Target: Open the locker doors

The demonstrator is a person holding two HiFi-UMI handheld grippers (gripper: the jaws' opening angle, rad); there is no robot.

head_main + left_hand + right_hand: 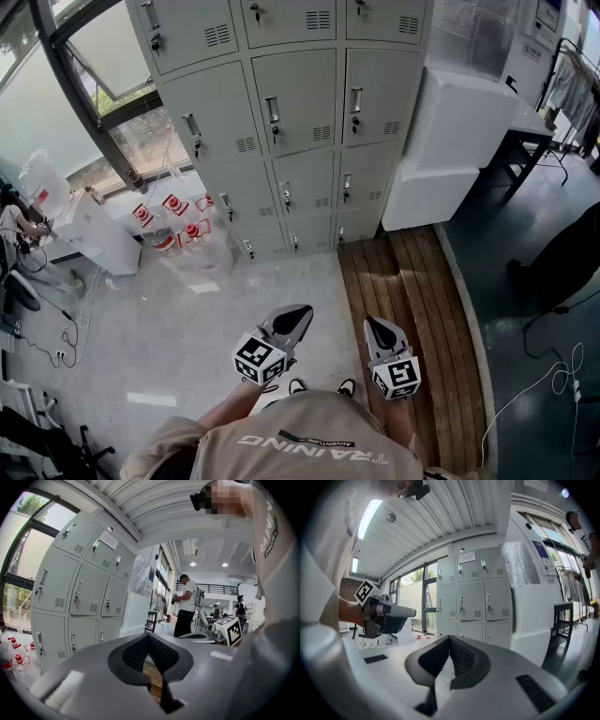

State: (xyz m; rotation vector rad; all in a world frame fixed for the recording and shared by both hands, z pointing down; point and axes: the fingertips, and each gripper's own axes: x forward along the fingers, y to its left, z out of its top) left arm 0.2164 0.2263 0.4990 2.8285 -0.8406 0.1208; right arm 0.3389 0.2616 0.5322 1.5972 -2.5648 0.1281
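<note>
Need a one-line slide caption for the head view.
Person faces closed lockers; left gripper and right gripper shut, empty, well short of them.

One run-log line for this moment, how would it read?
phase: before contact | left tongs: shut, empty | right tongs: shut, empty | locker doors: visible ones closed, untouched
</note>
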